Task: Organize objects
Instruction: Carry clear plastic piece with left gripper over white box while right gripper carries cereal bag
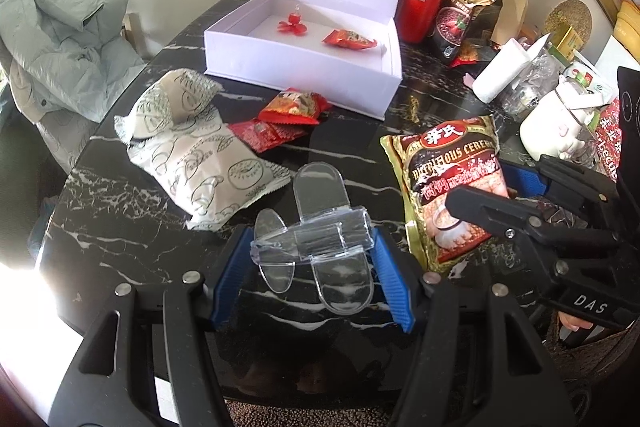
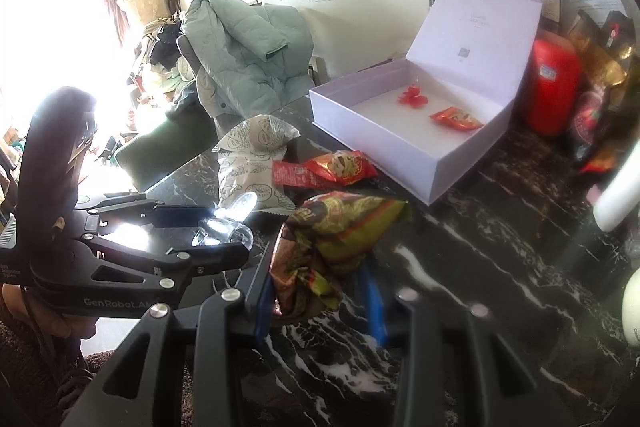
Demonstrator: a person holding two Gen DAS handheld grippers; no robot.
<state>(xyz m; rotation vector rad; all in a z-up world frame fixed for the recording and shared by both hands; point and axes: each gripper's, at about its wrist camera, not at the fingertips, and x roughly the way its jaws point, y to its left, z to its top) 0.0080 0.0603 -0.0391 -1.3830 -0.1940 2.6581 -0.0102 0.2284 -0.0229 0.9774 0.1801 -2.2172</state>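
Clear plastic makes up the little stand (image 1: 316, 247) held between the blue pads of the left gripper (image 1: 312, 259), which closes on its middle block from both sides. It hangs above the dark marble table (image 1: 120, 227), near the front edge. The piece looks hard, light and slick, with thin rounded tabs sticking out above and below the block. Those tabs could likely snap or slip under pressure, so the thick middle, where the pads already sit, is the sound place to grip.

The right gripper (image 2: 320, 287) is narrowed onto the lower end of a cereal bag (image 2: 340, 227), and the foil bunches between its pads. In the left view the same bag stands up just beside the stand, its red and gold face showing. It looks soft and crinkly, fairly light, with loose contents that would shift to the bottom when tilted. A pinch on a sealed edge or a gathered fold should hold better than the puffy middle, though smooth foil may slide.

Well back on the table sits the open white box (image 1: 304, 67), lid raised, holding a red ornament (image 1: 292, 23) and one small red snack packet (image 1: 348, 39). Two more red packets (image 1: 288, 115) and a white printed pouch (image 1: 192, 147) lie between the box and the grippers. Both held things probably belong in the box.
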